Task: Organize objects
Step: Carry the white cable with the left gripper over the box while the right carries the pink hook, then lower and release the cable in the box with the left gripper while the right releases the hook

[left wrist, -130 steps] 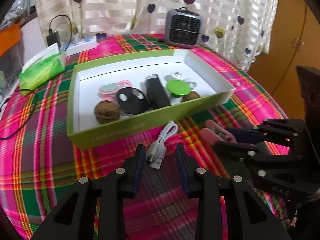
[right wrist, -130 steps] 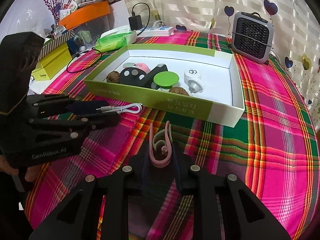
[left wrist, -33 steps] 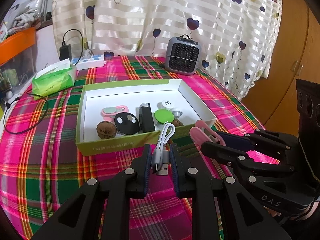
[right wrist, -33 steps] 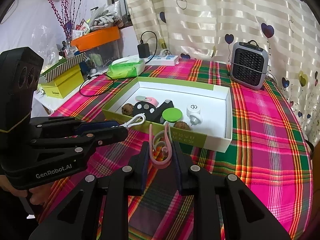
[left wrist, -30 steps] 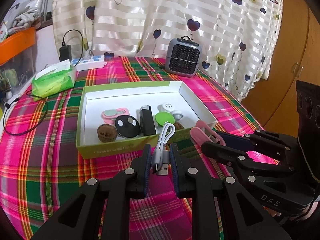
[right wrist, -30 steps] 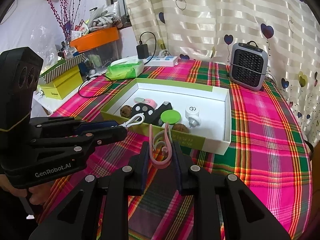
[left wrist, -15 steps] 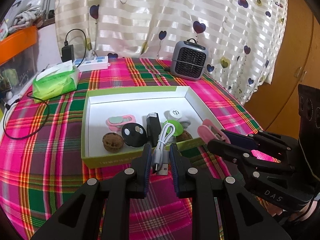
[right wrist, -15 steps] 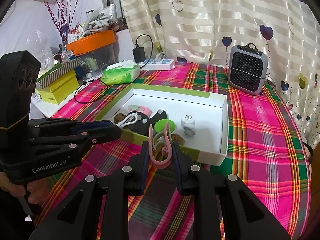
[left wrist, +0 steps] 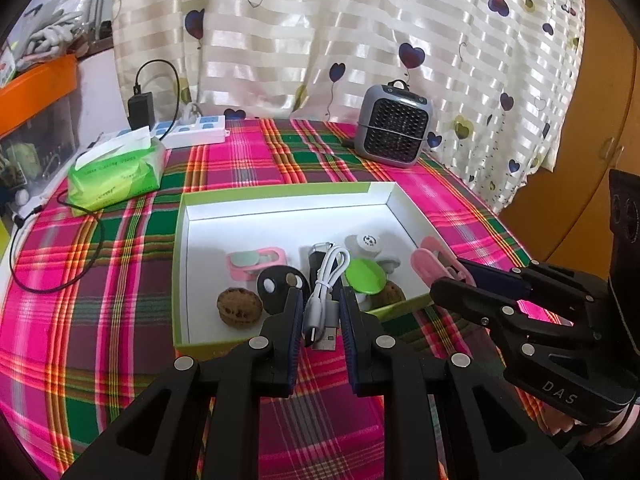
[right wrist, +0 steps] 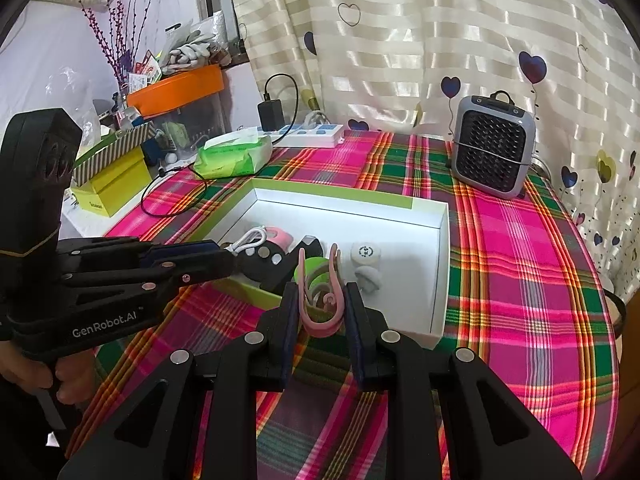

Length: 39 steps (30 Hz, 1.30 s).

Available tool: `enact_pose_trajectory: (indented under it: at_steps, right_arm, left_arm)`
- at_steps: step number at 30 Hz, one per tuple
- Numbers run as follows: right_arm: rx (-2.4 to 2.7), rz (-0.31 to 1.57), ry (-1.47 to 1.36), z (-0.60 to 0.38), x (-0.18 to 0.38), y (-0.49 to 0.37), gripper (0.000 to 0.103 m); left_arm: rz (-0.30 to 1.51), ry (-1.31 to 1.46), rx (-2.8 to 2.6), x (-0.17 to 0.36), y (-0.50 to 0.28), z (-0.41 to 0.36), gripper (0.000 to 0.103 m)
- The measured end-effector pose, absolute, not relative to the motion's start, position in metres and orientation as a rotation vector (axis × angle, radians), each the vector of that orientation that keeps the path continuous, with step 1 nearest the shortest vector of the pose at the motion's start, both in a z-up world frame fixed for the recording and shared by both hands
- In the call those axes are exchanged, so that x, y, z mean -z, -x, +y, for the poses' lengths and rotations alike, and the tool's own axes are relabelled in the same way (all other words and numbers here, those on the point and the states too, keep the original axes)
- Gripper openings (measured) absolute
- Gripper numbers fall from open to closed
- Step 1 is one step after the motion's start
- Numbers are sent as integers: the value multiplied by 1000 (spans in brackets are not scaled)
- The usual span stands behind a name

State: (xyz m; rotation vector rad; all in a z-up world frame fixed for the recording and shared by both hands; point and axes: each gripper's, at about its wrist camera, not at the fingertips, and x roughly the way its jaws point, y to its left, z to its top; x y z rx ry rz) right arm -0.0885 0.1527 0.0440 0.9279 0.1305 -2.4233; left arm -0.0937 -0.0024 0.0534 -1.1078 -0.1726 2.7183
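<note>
Walnuts (left wrist: 239, 306): two | left gripper (left wrist: 319, 312): clamps cable (left wrist: 325, 280) | right gripper (right wrist: 322, 307): clamps pink clip (right wrist: 320, 298)

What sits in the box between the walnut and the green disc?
The black round fob, with the black stick behind the held white cable; left wrist view.

I counted two claws: my left claw (left wrist: 319, 312) carried one white cable (left wrist: 325, 280), and my right claw (right wrist: 322, 304) carried one pink clip (right wrist: 320, 312). One green-rimmed box (left wrist: 280, 194) sat on the surface (left wrist: 100, 280). Inside it I counted two walnuts (left wrist: 239, 306), one (left wrist: 390, 293) at each end of the near wall, one black round piece (left wrist: 280, 282), one pink case (left wrist: 256, 261), one black stick (left wrist: 316, 258), one green disc (left wrist: 366, 276) and one white plug (left wrist: 366, 242). Along the far edge of the surface I counted one grey heater (left wrist: 394, 125), one power strip (left wrist: 192, 134) and one green tissue pack (left wrist: 116, 176).
</note>
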Motion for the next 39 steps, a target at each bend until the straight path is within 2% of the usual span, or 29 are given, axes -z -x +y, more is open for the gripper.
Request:
enact_pose_trajectory:
  at_steps: [39]
  right_arm:
    - [2439, 134, -966, 157, -37, 119, 23]
  left_arm:
    - [-198, 1111, -2765, -48, 119, -7, 17]
